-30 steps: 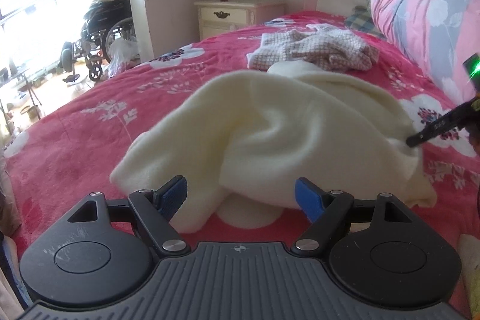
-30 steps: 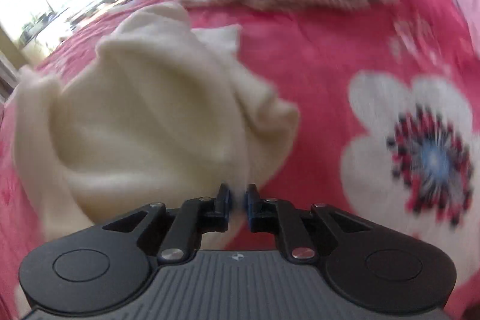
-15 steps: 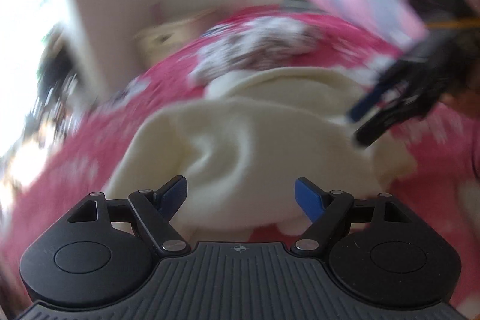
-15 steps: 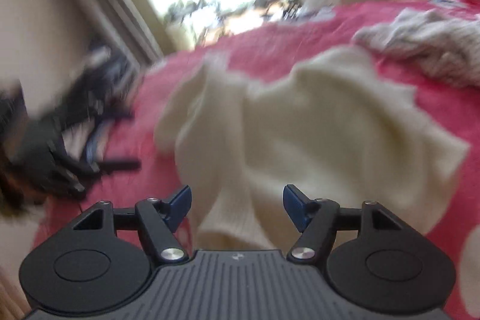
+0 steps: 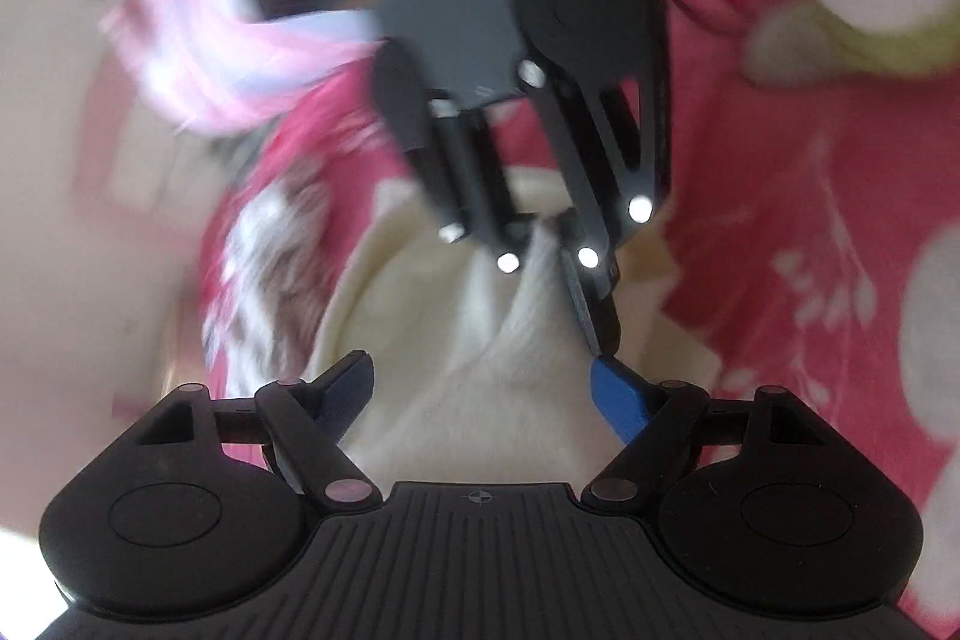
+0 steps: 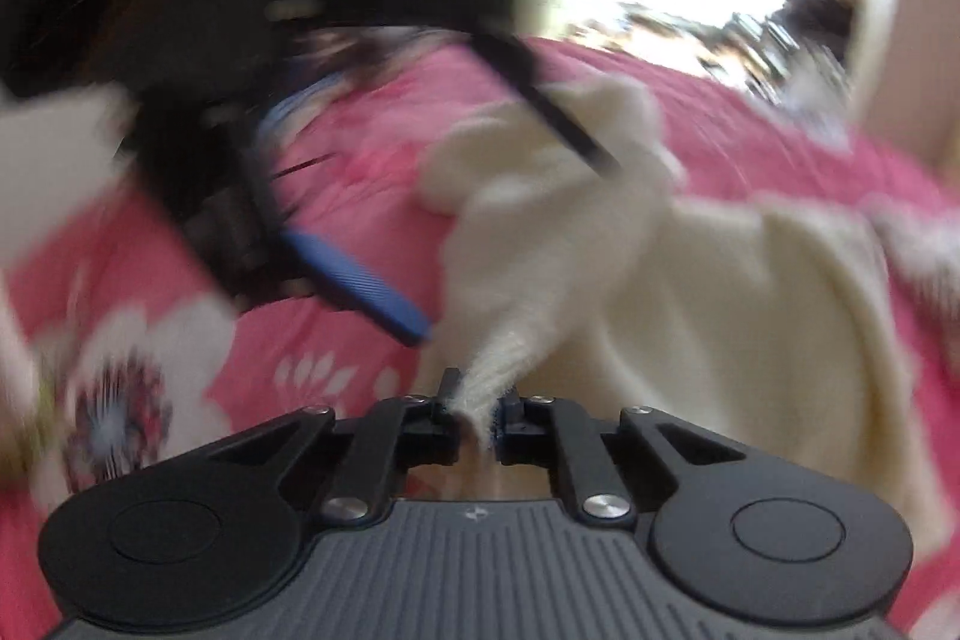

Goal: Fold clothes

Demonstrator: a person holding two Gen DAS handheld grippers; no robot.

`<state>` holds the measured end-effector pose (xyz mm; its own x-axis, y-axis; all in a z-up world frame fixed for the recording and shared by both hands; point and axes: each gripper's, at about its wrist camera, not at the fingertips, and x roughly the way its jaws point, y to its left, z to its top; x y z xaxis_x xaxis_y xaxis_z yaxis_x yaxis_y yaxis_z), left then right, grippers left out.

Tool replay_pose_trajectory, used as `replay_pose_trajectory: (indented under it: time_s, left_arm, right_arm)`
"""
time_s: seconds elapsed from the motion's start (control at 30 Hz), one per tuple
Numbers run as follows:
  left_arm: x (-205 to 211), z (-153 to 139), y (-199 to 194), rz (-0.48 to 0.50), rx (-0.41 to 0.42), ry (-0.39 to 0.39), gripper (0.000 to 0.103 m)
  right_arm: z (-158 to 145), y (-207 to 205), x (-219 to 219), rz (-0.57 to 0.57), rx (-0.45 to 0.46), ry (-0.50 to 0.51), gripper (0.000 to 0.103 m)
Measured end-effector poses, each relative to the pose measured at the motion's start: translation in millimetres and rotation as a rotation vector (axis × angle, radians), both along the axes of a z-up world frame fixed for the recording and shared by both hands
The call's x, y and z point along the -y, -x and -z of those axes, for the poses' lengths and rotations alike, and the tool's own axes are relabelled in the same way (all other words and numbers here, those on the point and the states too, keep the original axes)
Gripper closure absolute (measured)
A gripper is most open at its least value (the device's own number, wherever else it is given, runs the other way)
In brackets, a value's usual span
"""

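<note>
R gripper [image 6: 477,415]: jaws pinched tight on a bunched edge of the cream garment [image 6: 690,280], fabric twisting up out of the gap btwn the two black fingers. From the L wrist cam the same gripper [image 5: 543,244] shows from the front, pointing down into the cloth, a fold of cream knit caught btwn its tips.

L gripper [image 5: 480,388]: jaws wide apart, blue pads [image 5: 618,397] either side of the cloth, nothing clamped; the R-hand pad sits right by the tip of the other gripper's finger. In the R wrist cam the L gripper [image 6: 498,208] is a blurred dark shape upper left, one blue pad [image 6: 360,280] just beside the garment edge, one thin black finger lying across the cream cloth.

Surface: bed w/ a pink-red bedspread [image 6: 336,148] w/ big white flowers; a flower w/ dark centre at lower left [image 6: 120,400]. Bright window glare top right in R cam. Pink/white/lilac quilt [image 5: 198,58] blurred at upper left in L cam, pale wall beside it. Another brown-and-white patterned garment [image 5: 264,268] lies left of the cream one.

Cream garment: soft fuzzy knit, crumpled, on the bedspread btwn both grippers, drawn up to a ridge where the R gripper holds it. Both views motion-blurred; fine detail can't be told.
</note>
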<state>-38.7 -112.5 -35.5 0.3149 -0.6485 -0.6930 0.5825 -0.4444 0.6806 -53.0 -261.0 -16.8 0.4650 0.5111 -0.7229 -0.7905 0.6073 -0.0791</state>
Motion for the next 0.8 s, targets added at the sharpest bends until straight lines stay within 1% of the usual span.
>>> replay_pose_trajectory:
  time_s: [0.17, 0.27, 0.3, 0.33, 0.43, 0.47, 0.5, 0.53, 0.57, 0.6, 0.63, 0.7, 0.73, 0.8]
  left_arm:
    - [-2.3, 10.6, 9.2, 0.143, 0.012, -0.157, 0.022]
    - [-6.0, 23.5, 14.2, 0.199, 0.016, -0.240, 0.023]
    - [-6.9, 28.6, 15.1, 0.205, 0.013, -0.255, 0.024]
    - [-7.1, 33.6, 15.7, 0.204, 0.010, -0.262, 0.027]
    - [-0.3, 50.0, 10.8, 0.124, 0.001, -0.229, 0.053]
    - [1.7, 54.2, 8.4, 0.083, -0.015, -0.217, 0.056]
    - [3.3, 57.4, 6.3, 0.042, -0.036, -0.201, 0.058]
    - [4.7, 60.0, 4.4, 0.000, -0.060, -0.181, 0.061]
    - [4.7, 62.7, 3.3, -0.037, -0.080, -0.161, 0.062]
    - [3.7, 65.3, 3.0, -0.069, -0.095, -0.141, 0.062]
    - [1.0, 67.1, 4.8, -0.089, -0.102, -0.122, 0.064]
    - [-6.7, 68.0, 11.6, -0.091, -0.078, -0.081, 0.068]
    - [-10.1, 67.9, 13.9, -0.096, -0.069, -0.061, 0.073]
    - [-16.5, 66.6, 15.2, -0.124, -0.071, -0.021, 0.078]
  right_arm:
    - [-4.2, 38.9, -30.7, -0.309, 0.218, 0.246, 0.093]
    - [-6.6, 51.4, -35.2, -0.413, 0.307, 0.321, 0.093]
    - [-7.5, 51.1, -32.0, -0.405, 0.301, 0.316, 0.093]
    - [-8.4, 48.4, -26.4, -0.373, 0.275, 0.295, 0.093]
    - [-11.1, 40.3, -9.4, -0.279, 0.195, 0.231, 0.093]
    - [-12.1, 37.6, -3.7, -0.248, 0.169, 0.210, 0.088]
    - [-13.0, 34.9, 2.0, -0.216, 0.143, 0.188, 0.075]
    - [-13.9, 32.2, 7.6, -0.185, 0.116, 0.167, 0.069]
    - [-12.3, 28.1, 18.2, -0.134, 0.083, 0.149, 0.064]
    - [-8.1, 23.5, 31.4, -0.073, 0.053, 0.153, 0.064]
    - [-3.5, 19.2, 44.5, -0.013, 0.026, 0.168, 0.064]
    - [7.5, 17.1, 62.3, 0.053, 0.034, 0.264, 0.064]
    - [12.3, 19.1, 67.2, 0.052, 0.053, 0.320, 0.064]
    - [19.9, 26.7, 70.2, 0.003, 0.101, 0.414, 0.063]
